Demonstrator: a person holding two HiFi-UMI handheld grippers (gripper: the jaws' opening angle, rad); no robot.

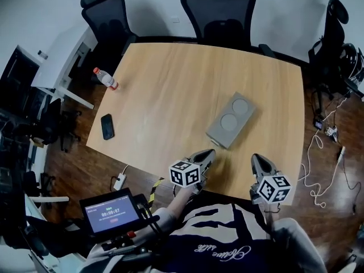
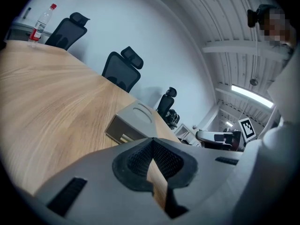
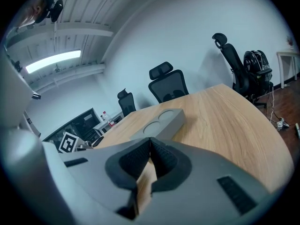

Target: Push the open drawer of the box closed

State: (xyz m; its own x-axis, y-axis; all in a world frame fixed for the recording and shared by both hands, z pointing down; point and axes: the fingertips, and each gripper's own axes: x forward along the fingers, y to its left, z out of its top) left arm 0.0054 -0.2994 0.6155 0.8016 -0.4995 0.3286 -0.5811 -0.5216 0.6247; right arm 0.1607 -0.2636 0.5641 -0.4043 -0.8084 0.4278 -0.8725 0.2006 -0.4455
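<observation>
One matte grey rectangular box (image 1: 230,120), woodgrain tabletop (image 1: 170,84)

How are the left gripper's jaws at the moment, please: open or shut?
Shut, on nothing: the left gripper shows its jaws meeting at the tips in its own view, with only table wood visible through the slit beneath.

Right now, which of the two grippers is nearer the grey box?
The left gripper, its tip just short of the box; the right gripper sits farther off to the side.

Grey left gripper (image 1: 208,154), navy printed shirt (image 1: 227,232)
</observation>
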